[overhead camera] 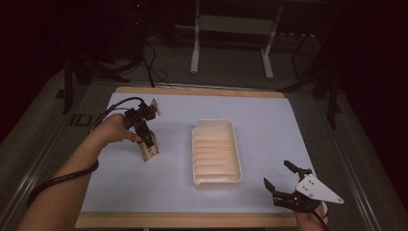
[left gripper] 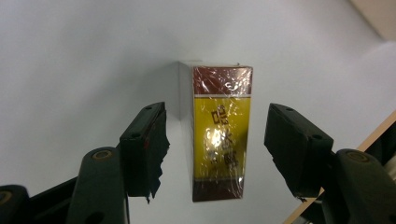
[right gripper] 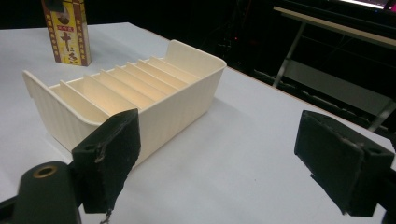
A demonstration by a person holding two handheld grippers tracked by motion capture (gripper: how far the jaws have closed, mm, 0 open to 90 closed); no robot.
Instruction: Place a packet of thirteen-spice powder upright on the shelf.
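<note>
Paper sheet, pale blue-white, is covering most of the wooden tabletop and carrying everything else in the high view. Near its middle a cream plastic tray is lying lengthwise, its inside crossed by a row of low ribs; the right gripper view is showing the same tray from one long side, empty between the ribs.

Off to the tray's right, close to the sheet's near edge, the right gripper is hovering with its grey three-cornered plate on top. Its jaws are standing wide apart with nothing between them, the pads well clear of the tray in its own view.

On the other side of the tray, well apart from it, a small box is standing upright on the sheet. It is wrapped in clear film, dark red at both ends with a yellow panel bearing printed characters. The left gripper is reaching down over it from above, held by a hand. In the left gripper view the jaws are about half open and flanking the box; a gap is showing on each side, so the pads are not pressing on it.
</note>
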